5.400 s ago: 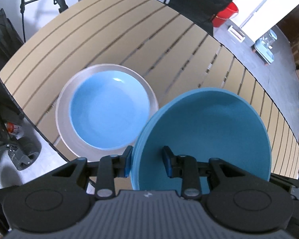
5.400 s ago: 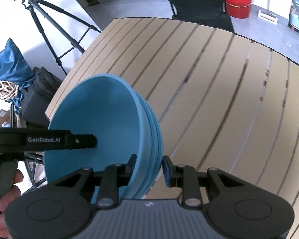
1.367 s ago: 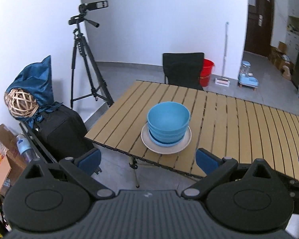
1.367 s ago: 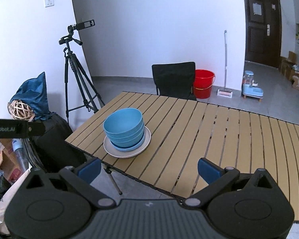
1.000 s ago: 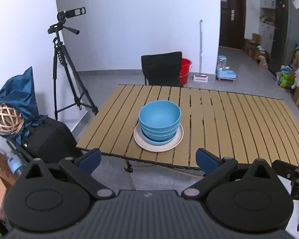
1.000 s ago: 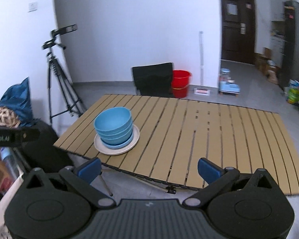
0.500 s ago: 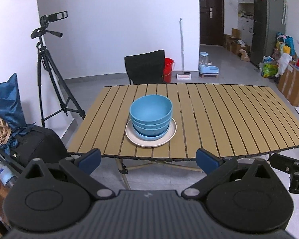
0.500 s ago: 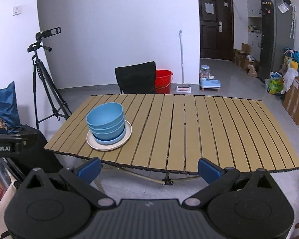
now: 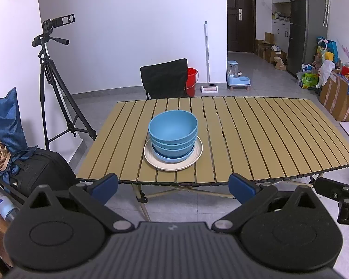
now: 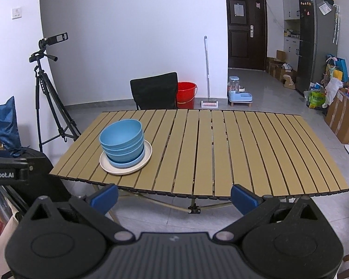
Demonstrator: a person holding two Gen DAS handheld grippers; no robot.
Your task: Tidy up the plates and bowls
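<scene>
Slatted table (image 9: 256, 139) bears stacked blue bowls (image 9: 173, 131); only left view shows right hand-held gripper (image 9: 337, 191).

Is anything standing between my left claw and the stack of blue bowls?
Nothing visible. The left claw is open, back from the table's near edge, and only bare slats lie before the blue bowls on the white plate.

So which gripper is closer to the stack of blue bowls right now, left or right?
Left, though only slightly. The left gripper faces the stack of blue bowls almost head-on from off the table's near edge; the right gripper sits further right, the bowls off to its left.
</scene>
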